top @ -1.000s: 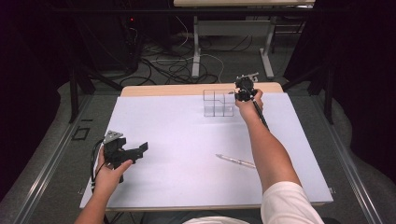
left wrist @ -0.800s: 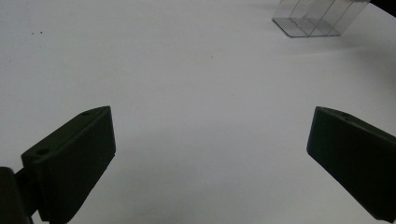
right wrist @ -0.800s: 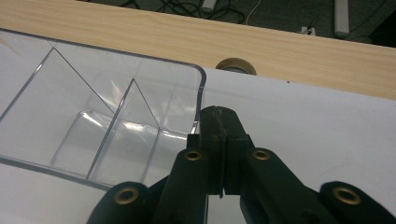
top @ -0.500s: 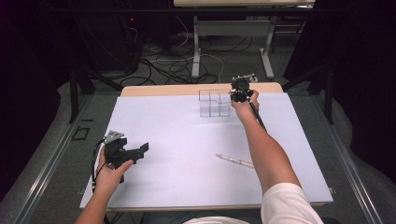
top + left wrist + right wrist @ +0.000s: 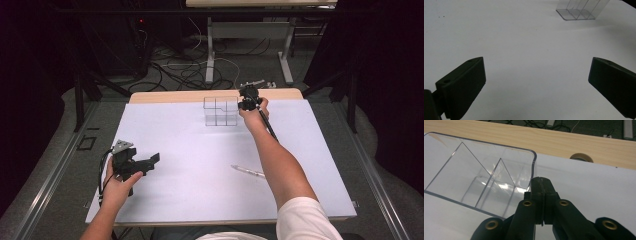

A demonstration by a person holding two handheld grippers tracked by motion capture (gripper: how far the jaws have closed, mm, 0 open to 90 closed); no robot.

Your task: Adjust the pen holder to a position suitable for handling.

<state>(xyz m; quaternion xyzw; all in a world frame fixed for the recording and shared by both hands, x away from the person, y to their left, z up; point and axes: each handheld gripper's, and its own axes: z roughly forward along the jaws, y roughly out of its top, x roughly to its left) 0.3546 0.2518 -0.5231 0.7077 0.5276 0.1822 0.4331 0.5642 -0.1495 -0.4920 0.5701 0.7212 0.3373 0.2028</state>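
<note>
Right gripper (image 5: 541, 182): its two black jaws are pressed tight together with nothing between them. The tips sit right at the near corner of the clear box, touching it or almost touching; the pictures do not make it sure.
Clear box (image 5: 481, 177): it is a see-through plastic box with thin walls inside that split it into parts. It stands just ahead and to the left of the right jaws.
Left gripper (image 5: 536, 82): its jaws stand wide apart with only white table between them. The clear box (image 5: 579, 10) is far ahead of them, off to the right.
Pen (image 5: 248, 171): it lies flat on the white table (image 5: 190, 150), well behind the right jaws, beside the person's right arm.
</note>
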